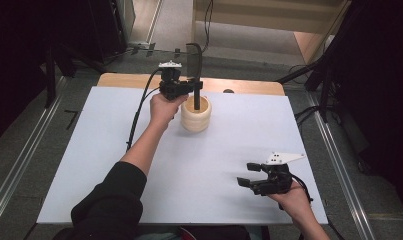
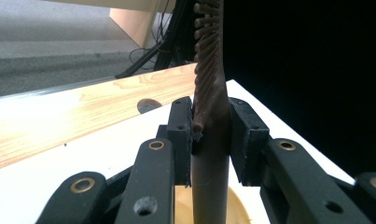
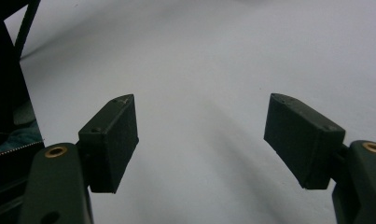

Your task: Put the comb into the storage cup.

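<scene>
With the left gripper (image 1: 191, 90) clamped on the upright dark toothed plastic comb (image 1: 195, 75), lower it straight into the cream ribbed round holder (image 1: 196, 115) at 12 o'clock; the right gripper (image 1: 250, 180), open, idles at 4 o'clock.

The left gripper (image 2: 211, 133) clamps an upright dark brush handle (image 2: 210, 177) between its two black jaws; bristles (image 2: 208, 60) rise above the pads. Below sits a pale wooden cup (image 2: 237, 212) on the white table (image 2: 83, 154); a wooden strip (image 2: 83, 116) runs behind.
</scene>
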The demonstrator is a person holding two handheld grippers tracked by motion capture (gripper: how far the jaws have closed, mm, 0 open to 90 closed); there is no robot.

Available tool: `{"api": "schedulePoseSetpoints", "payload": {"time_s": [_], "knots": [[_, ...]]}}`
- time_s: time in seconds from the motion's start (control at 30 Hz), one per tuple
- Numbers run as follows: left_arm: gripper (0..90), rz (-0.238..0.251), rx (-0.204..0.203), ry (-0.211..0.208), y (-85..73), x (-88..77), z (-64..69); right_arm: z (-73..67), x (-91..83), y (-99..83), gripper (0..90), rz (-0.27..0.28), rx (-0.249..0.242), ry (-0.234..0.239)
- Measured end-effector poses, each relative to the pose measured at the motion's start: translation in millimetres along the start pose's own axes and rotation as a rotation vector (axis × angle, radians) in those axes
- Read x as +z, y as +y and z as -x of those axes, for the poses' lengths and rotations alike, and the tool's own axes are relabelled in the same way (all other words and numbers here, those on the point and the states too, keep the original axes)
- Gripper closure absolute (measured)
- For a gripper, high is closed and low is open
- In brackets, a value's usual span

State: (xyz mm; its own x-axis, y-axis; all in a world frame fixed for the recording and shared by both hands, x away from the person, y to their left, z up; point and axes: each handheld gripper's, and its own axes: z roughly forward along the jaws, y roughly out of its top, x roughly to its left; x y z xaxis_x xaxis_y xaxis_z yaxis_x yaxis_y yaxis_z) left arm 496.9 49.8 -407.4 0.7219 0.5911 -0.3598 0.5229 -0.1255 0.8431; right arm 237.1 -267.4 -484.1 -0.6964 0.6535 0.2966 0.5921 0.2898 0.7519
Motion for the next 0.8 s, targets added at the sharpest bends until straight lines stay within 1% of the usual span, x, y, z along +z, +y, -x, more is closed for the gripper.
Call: {"api": "schedulePoseSetpoints", "payload": {"time_s": [0.2,0.3,0.4,0.5,0.6,0.73,0.8], "knots": [[72.9,-0.003,-0.009,-0.003,-6.6,0.9,-3.1,0.4,1.3,1.1,24.0,0.001,0.004,0.004],[72.9,-0.015,-0.004,-0.002,-9.7,1.2,-4.3,0.4,2.0,1.6,24.0,0.002,0.0,0.007],[72.9,-0.013,-0.006,-0.007,-10.9,1.3,-4.3,0.3,2.4,2.2,24.0,0.001,-0.002,0.008],[72.9,-0.014,0.004,-0.009,-13.2,1.8,-4.5,0.3,2.6,2.7,24.0,-0.002,-0.004,0.009],[72.9,-0.011,0.004,-0.012,-16.2,2.3,-5.7,0.2,3.2,3.0,24.0,-0.002,-0.003,0.011],[72.9,-0.017,-0.006,-0.007,-20.7,3.2,-7.6,0.7,3.7,3.4,24.0,-0.003,-0.004,0.01],[72.9,-0.024,0.0,0.001,-22.8,4.1,-7.9,0.9,4.6,3.7,24.0,0.0,-0.007,0.011]]}}
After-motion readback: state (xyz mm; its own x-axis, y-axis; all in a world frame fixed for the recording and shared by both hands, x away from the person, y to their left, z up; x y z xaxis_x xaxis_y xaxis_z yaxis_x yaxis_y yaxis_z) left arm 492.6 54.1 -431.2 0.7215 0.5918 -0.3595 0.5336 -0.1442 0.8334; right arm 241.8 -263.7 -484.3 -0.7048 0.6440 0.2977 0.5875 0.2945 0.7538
